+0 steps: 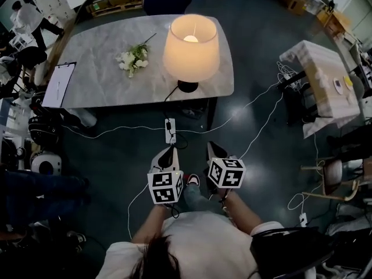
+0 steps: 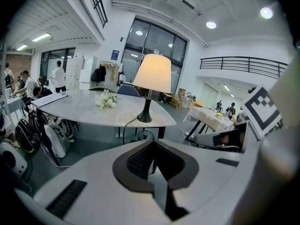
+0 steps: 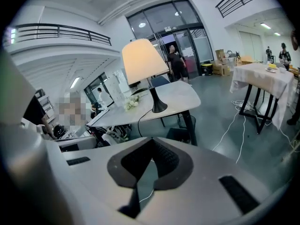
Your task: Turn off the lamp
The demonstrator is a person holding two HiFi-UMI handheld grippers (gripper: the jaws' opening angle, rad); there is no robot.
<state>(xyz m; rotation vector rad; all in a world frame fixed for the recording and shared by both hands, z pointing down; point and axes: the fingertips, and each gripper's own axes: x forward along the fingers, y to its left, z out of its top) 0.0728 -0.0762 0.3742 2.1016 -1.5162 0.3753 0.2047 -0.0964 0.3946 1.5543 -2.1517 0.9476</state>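
Lamp (image 1: pixel 190 48) lit on table (image 1: pixel 104 68), well apart; left gripper (image 1: pixel 167 151) and right gripper (image 1: pixel 211 146) both closed, empty; risk: closed tips shove lamp over, or feet snag the floor power strip (image 1: pixel 170 131)

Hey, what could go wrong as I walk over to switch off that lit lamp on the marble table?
Thin white cables trail across the dark floor ahead; a foot could catch one. The black cord of the lit cream-shaded lamp hangs off the grey marble table toward a white power strip; snagging it might topple the lamp.
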